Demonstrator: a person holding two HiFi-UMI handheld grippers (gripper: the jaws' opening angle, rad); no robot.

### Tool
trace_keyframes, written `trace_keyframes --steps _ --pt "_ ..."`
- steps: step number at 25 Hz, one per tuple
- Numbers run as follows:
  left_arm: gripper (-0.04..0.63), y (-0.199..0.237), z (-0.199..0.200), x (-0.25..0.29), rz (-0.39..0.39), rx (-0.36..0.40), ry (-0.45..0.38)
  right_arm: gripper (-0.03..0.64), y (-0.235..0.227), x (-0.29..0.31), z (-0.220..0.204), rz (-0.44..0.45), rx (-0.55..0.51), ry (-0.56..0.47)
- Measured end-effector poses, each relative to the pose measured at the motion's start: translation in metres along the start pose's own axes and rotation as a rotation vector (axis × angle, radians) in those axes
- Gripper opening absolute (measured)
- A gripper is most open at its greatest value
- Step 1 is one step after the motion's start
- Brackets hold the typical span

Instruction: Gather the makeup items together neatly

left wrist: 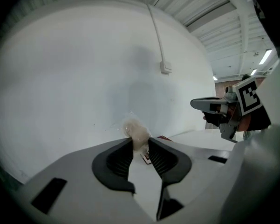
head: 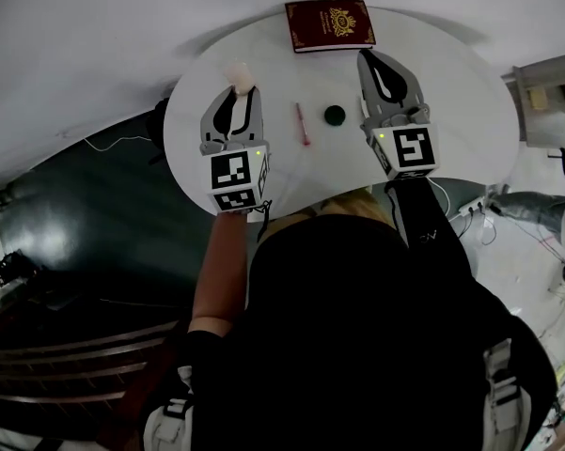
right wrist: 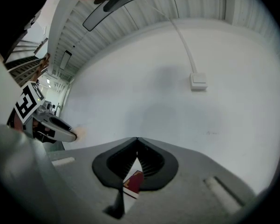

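My left gripper (head: 239, 90) hangs over the left part of the round white table (head: 451, 83), shut on a beige makeup puff (head: 238, 71). In the left gripper view the puff (left wrist: 136, 132) sticks out from between the pads. A pink pencil (head: 303, 123) and a small black round item (head: 334, 115) lie at the table's middle. A maroon case with gold print (head: 329, 24) lies at the far edge. My right gripper (head: 369, 55) is shut and empty, held just right of the black item, its tip near the case. Below its jaws the case (right wrist: 134, 182) shows.
The table stands against a white wall with a cable duct and box (right wrist: 198, 81). Dark floor with a cable (head: 113, 144) lies to the left. A white shelf unit (head: 545, 101) stands at the right, close to the table's edge.
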State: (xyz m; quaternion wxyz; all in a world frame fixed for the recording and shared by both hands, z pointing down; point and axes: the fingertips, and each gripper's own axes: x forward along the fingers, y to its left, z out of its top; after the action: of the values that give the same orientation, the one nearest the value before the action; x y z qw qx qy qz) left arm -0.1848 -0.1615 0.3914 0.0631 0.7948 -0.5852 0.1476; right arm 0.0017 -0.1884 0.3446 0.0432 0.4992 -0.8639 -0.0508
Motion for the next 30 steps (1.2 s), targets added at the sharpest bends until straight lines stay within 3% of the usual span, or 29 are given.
trace_keyframes --steps 6,14,23,28,30 --pt "0.101 -0.060 0.016 0.015 0.021 -0.036 -0.002 0.005 -0.060 -0.022 0.008 0.042 -0.008 -0.061" --pt "0.103 -0.184 0.031 0.061 -0.054 -0.004 0.005 0.005 -0.165 -0.077 -0.013 -0.035 0.020 -0.054" --pt "0.104 -0.226 0.027 0.094 -0.071 0.025 0.046 0.005 -0.201 -0.086 -0.028 -0.015 0.028 -0.043" --pt "0.109 -0.277 -0.044 0.132 -0.232 0.002 0.264 0.005 -0.206 -0.086 -0.040 -0.013 0.045 -0.020" --pt "0.110 -0.291 -0.075 0.145 -0.263 -0.010 0.347 0.005 -0.206 -0.085 -0.042 -0.011 0.046 -0.017"
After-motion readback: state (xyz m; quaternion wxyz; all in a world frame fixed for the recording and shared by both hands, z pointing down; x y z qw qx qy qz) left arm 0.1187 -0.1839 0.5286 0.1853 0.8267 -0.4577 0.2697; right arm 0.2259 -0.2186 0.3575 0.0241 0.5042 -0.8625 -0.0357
